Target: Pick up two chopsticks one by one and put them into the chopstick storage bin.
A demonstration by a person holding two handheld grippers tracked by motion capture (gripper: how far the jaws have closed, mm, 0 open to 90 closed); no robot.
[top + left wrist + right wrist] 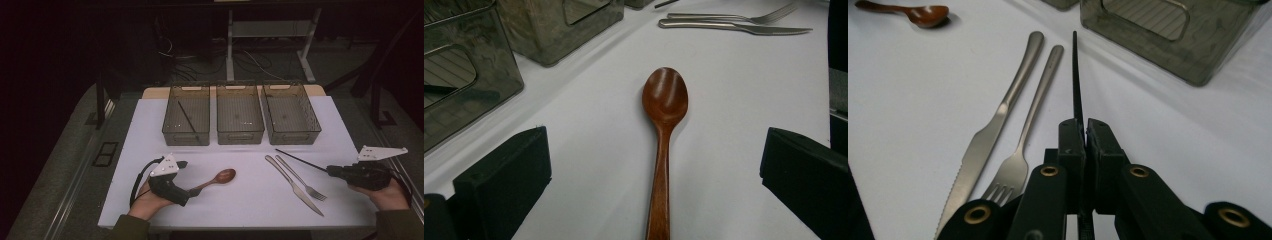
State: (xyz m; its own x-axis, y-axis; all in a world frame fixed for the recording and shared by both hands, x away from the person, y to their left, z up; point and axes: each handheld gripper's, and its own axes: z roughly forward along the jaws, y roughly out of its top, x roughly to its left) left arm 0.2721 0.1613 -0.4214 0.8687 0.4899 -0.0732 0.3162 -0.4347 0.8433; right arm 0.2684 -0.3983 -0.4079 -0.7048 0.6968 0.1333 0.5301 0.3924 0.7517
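R tool point(1084, 131) clenched on black chopstick point(1076, 75), L tool point(654, 170) released w/ wooden spoon point(664, 130) between jaws, probably untouched.

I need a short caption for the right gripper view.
Right gripper shut on thin black chopstick, beside steel knife and fork.

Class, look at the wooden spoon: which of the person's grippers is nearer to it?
Left. The left gripper has its open jaws either side of the wooden spoon's handle; the right gripper is far across the table, beyond the knife and fork.
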